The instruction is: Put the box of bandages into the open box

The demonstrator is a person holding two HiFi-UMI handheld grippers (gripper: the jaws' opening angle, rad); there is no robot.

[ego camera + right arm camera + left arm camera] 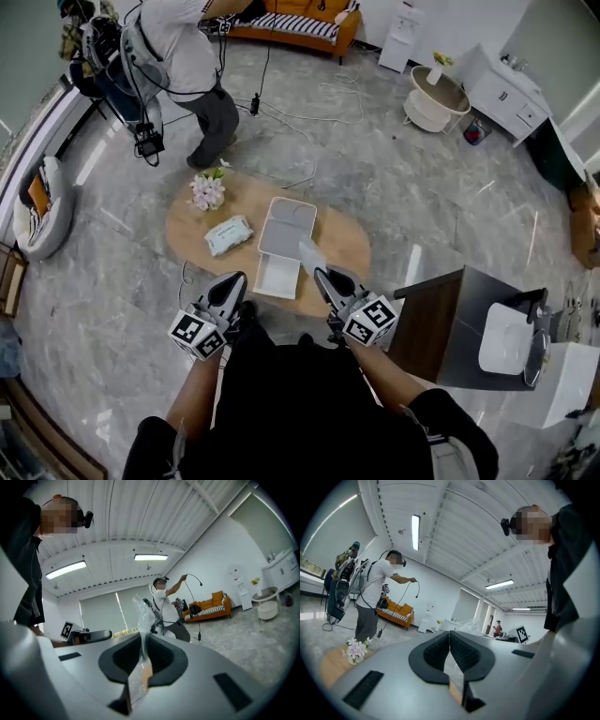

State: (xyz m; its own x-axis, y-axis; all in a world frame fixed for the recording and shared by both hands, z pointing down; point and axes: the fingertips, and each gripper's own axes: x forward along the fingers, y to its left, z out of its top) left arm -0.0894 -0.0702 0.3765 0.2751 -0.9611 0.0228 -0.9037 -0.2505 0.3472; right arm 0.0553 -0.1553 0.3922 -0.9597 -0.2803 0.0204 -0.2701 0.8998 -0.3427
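Observation:
In the head view an open white box (278, 275) lies on the oval wooden table (343, 246), its lid (286, 228) folded back behind it. A pale blue-white packet (228, 234) rests left of the lid. My right gripper (322, 274) hovers at the table's near edge, right of the box, shut on a thin clear plastic wrapper (311, 254) that sticks up from its jaws. The right gripper view shows the same wrapper (142, 616) pinched in that gripper (143, 637). My left gripper (234, 278) is shut and empty, just left of the box; its pads (461, 651) meet.
A small bunch of flowers (207, 190) stands at the table's far left. Another person (187, 56) stands beyond the table with cables on the floor. A dark side table (450, 319) is close on my right, an orange sofa (291, 23) far back.

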